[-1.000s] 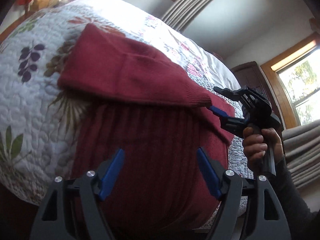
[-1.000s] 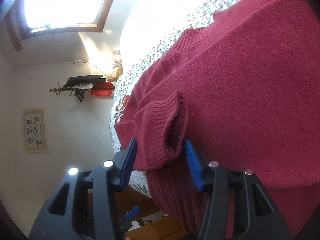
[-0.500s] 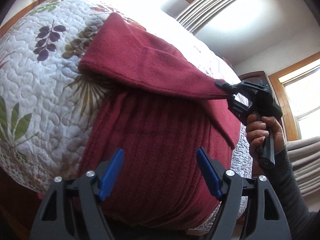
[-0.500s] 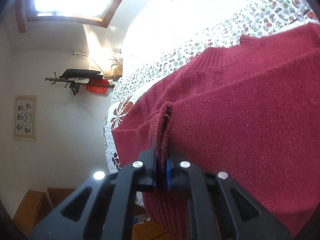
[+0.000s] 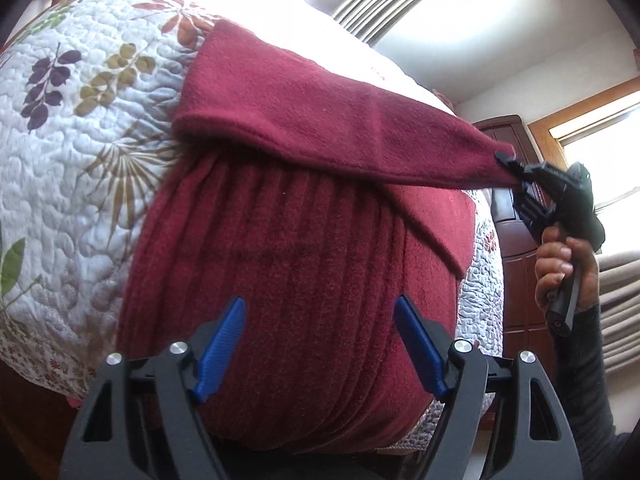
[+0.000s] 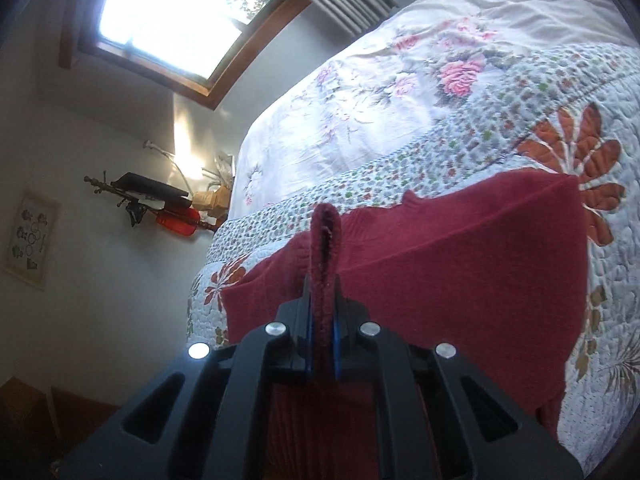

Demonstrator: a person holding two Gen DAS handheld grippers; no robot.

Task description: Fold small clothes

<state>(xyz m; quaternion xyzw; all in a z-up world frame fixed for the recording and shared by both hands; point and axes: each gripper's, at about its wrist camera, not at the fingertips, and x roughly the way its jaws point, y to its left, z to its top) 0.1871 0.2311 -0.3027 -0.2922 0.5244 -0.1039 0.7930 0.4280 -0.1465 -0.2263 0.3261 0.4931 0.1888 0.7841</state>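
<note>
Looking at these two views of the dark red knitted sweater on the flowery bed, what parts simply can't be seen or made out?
- Left wrist view: the hem of the dark red knitted sweater is hidden behind the open left gripper and cut off by the frame's bottom edge.
- Right wrist view: the sleeve cuff sits clamped in the right gripper, hiding the sweater's body below.
- Right wrist view: the framed picture on the wall is too small to read.

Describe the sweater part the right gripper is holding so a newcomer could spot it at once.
On the floral quilt lies a dark red sweater. Its sleeve stretches over the body to the right gripper, clamped on the ribbed cuff, the only part raised off the bed.
</note>
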